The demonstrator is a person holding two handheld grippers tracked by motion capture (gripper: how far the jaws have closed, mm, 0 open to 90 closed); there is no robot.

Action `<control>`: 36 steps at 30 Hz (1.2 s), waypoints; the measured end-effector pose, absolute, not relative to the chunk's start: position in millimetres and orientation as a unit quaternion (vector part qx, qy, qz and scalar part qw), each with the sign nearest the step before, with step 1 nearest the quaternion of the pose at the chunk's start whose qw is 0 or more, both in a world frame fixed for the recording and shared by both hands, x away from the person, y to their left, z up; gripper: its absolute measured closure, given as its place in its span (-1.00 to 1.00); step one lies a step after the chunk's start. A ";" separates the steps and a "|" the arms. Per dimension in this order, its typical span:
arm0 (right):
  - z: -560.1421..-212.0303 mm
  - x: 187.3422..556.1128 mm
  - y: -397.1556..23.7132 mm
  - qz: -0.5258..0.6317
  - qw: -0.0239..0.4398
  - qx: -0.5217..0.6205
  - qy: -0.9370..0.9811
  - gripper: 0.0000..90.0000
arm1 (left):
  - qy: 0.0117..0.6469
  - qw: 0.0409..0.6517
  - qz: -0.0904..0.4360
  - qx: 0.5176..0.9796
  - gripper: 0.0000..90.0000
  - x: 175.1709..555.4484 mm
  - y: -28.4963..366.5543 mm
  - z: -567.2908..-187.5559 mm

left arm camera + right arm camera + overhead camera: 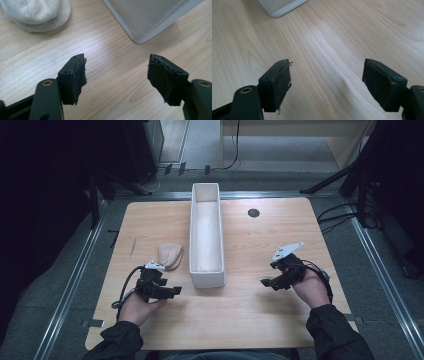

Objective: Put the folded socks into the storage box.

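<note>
Two empty wide-jawed claws, left claw (172,291) and right claw (265,282); one cloth (170,255), one tray (206,279).

High overhead, gripper cameras near table (240,310)

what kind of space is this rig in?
Probably a lab or data-collection booth, not a home. A bare wooden table sits between metal floor rails, with cables trailing over grey carpet and dark stands around. A person works handheld grippers beside a white bin.
</note>
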State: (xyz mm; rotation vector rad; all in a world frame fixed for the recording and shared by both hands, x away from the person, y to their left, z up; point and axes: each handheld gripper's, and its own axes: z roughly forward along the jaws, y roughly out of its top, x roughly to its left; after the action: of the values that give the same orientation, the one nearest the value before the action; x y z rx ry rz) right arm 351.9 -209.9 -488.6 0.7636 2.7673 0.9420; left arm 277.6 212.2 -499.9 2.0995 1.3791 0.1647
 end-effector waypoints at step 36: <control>-496.7 348.9 -222.0 0.305 0.079 0.239 0.919 -0.68 | 0.542 0.288 0.045 0.788 -0.36 293.6 214.3 -502.6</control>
State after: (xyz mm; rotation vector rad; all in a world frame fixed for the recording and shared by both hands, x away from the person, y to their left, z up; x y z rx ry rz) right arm 348.9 -222.0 -496.7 0.7139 2.7490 0.9125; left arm 293.6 214.3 -502.6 2.1041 1.4478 0.1198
